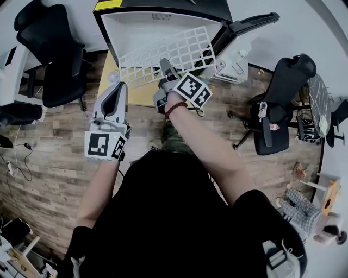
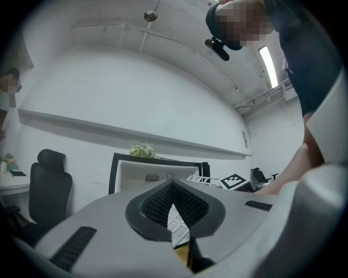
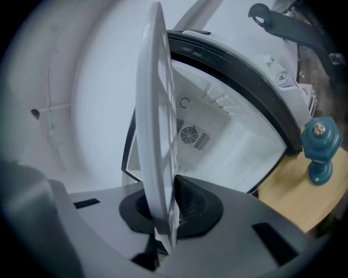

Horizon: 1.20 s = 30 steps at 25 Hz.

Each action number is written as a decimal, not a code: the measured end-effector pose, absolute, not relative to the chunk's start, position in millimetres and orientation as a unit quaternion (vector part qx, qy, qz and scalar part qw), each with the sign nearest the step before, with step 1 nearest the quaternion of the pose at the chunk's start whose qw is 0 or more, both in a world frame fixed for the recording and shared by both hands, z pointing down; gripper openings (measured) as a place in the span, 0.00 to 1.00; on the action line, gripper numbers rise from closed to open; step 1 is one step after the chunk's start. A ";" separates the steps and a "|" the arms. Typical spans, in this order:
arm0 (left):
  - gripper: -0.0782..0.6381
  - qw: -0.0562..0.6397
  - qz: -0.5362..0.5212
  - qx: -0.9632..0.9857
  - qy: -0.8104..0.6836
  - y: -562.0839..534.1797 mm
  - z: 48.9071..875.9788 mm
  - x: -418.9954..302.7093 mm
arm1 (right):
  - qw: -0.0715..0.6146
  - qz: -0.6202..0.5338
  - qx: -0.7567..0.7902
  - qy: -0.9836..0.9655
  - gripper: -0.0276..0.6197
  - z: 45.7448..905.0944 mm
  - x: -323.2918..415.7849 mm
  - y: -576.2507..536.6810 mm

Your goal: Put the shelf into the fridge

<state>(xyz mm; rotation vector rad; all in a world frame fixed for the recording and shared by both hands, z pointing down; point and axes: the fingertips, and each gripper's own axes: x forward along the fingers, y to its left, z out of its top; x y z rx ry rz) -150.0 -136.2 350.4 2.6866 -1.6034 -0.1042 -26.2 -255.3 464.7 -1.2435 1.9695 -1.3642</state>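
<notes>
At left centre my left gripper (image 1: 118,89) has its jaws closed tip to tip on nothing, just beside the shelf's near left corner, by the wooden board (image 1: 109,70). At centre my right gripper (image 1: 165,66) is clamped on the near edge of the white grid shelf (image 1: 174,49), which is tilted across the open mini fridge (image 1: 136,24) at upper centre. The fridge door (image 1: 242,30) hangs open at upper right. A yellow label (image 1: 108,4) on top is too small to read.

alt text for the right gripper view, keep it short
The right gripper is shut on a white grid shelf seen edge-on, in front of a small open fridge with a white interior. A teal bulb-shaped object stands on a wooden board at right.
</notes>
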 end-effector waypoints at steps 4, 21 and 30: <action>0.13 0.003 -0.034 0.861 -0.507 -138.0 349.8 -145.1 | 0.188 -0.471 -0.462 0.727 0.11 473.7 -19.0 -245.1; 0.13 0.002 -0.031 0.866 -0.498 -145.0 349.9 -133.5 | 0.084 -0.291 -0.505 0.808 0.11 459.0 14.8 -223.9; 0.13 0.009 -0.033 0.866 -0.499 -146.3 353.6 -132.2 | 0.028 -0.188 -0.514 0.837 0.11 443.9 23.9 -215.1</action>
